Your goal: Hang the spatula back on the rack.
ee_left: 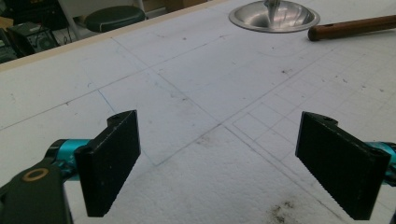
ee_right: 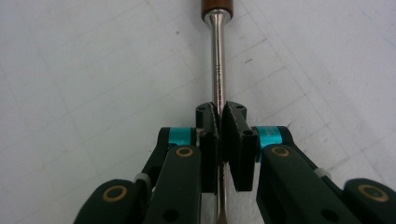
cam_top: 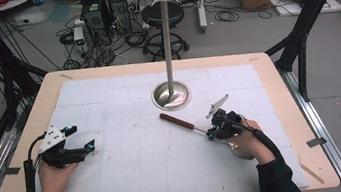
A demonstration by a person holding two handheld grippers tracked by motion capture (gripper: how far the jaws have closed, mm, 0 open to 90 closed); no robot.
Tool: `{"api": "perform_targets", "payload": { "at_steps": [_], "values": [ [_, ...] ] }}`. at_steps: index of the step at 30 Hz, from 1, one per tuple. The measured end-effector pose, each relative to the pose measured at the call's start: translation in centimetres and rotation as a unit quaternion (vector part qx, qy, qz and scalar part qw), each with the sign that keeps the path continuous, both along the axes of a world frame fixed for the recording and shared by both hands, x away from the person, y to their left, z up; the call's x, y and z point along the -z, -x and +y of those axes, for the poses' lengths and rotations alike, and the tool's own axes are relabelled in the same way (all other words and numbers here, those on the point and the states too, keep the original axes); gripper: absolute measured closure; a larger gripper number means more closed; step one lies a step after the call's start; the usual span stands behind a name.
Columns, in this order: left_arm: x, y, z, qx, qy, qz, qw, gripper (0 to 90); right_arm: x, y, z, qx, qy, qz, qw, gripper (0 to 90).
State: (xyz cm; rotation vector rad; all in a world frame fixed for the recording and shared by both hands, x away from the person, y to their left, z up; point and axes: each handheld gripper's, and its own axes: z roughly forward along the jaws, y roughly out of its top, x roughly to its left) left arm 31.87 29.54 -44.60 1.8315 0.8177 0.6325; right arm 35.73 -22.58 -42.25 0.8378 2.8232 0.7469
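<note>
L side first: left gripper (cam_top: 88, 147) rests low on the white gridded mat (cam_top: 133, 167) near the table's L edge, held in the person's left hand (cam_top: 54, 175), jaws aimed toward the middle of the table. In the left gripper view its two black pads stand wide apart w/ nothing but bare mat between them; fully open, holding nothing.

Centre: a steel stand, round dished base (cam_top: 171, 96) w/ a tall upright pole (cam_top: 166, 41), sits on the mat toward the far side. Just in front of the base & a bit R lies the tool (cam_top: 184, 122), a screwdriver-like thing w/ a brown wooden handle (cam_top: 176, 120) & a thin bright metal shaft (ee_right: 217, 60). Long axis runs diagonally in the high view: handle end points up-left toward the stand base, shaft end runs down-right to the right gripper. It looks flat or nearly flat on the mat; can't tell if the gripped end is lifted.

R side: right gripper (cam_top: 210, 133), in the person's right hand (cam_top: 245, 141), is clamped on the shaft. In the right gripper view (ee_right: 220, 112) the pads are pressed together w/ the shaft pinched between them, handle pointing straight away from the camera, tip end passing back under the jaws.
</note>
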Motion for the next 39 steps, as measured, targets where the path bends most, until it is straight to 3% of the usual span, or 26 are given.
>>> {"api": "perform_targets", "payload": {
  "at_steps": [7, 10, 17, 18, 21, 23, 24, 25, 26, 27, 29, 34, 39],
  "values": [
    [0.0, 0.0, 0.1, -0.001, 0.004, -0.002, 1.0000, 14.6, 0.2, 0.0, -1.1, -0.018, -0.046, 0.000, 0.9988, 85.0],
    [-0.1, 0.0, 0.1, -0.002, 0.004, -0.002, 1.0000, 14.6, -0.2, 0.1, -1.8, -0.011, -0.066, -0.008, 0.9977, 85.1],
    [-0.1, 0.0, 0.1, -0.003, 0.003, -0.005, 1.0000, 14.7, -1.7, 0.5, -3.1, -0.001, -0.121, -0.042, 0.9918, 85.1],
    [-0.1, 0.0, 0.1, -0.003, 0.003, -0.004, 1.0000, 14.7, -2.0, 0.5, -3.4, -0.001, -0.138, -0.053, 0.9891, 85.1],
    [-0.1, 0.0, 0.1, -0.003, 0.003, -0.004, 1.0000, 14.7, -2.4, 0.7, -3.6, 0.001, -0.147, -0.059, 0.9874, 85.1],
    [-0.2, 0.1, 0.1, -0.003, 0.005, -0.004, 1.0000, 14.7, -3.0, 0.8, -4.0, 0.002, -0.164, -0.075, 0.9836, 85.1],
    [-0.2, 0.1, 0.2, -0.002, 0.004, -0.004, 1.0000, 14.7, -3.7, 1.1, -4.3, 0.003, -0.180, -0.090, 0.9795, 85.1],
    [-0.2, 0.1, 0.2, -0.002, 0.005, -0.004, 1.0000, 14.7, -3.7, 1.1, -4.3, 0.003, -0.180, -0.090, 0.9795, 85.1],
    [-0.2, 0.1, 0.2, 0.000, 0.005, -0.004, 1.0000, 14.7, -4.4, 1.3, -4.6, 0.008, -0.196, -0.104, 0.9751, 85.1],
    [-0.2, 0.1, 0.2, 0.000, 0.007, -0.004, 1.0000, 14.7, -4.4, 1.3, -4.6, 0.008, -0.196, -0.104, 0.9751, 85.1],
    [-0.2, 0.1, 0.1, -0.001, 0.007, -0.004, 1.0000, 14.7, -5.2, 1.6, -4.9, 0.007, -0.214, -0.117, 0.9697, 85.1],
    [-0.1, 0.0, 0.1, -0.001, 0.009, -0.002, 1.0000, 14.7, -7.4, 2.2, -5.6, 0.016, -0.258, -0.162, 0.9523, 85.1],
    [0.0, 0.0, 0.1, -0.001, 0.007, 0.004, 1.0000, 14.7, -9.5, 2.7, -5.9, 0.024, -0.294, -0.207, 0.9326, 85.0]
  ]
}}
